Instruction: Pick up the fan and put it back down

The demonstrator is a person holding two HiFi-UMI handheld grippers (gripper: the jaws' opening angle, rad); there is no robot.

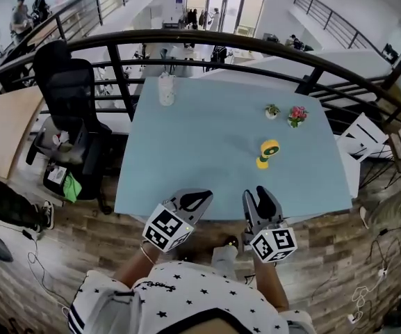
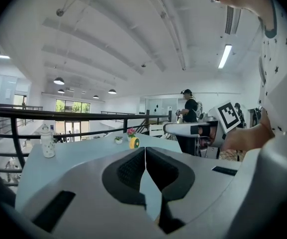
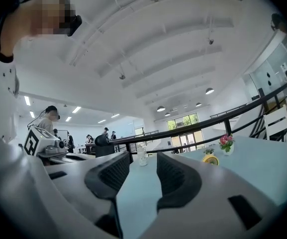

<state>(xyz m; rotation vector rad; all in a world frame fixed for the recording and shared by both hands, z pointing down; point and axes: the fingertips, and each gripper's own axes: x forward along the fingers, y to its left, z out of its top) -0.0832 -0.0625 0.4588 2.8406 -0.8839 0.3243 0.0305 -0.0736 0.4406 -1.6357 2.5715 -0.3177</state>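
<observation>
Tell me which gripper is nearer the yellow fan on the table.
Right. The right gripper sits at the near table edge, just short of the fan; the left gripper is farther left.

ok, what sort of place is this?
Probably a mezzanine in an open office or lab: a black railing overlooks a lower floor with glass doors, and a blue table and office chair stand beside it.

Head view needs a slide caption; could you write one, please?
Left gripper and right gripper near blue table; yellow fan untouched.
</observation>
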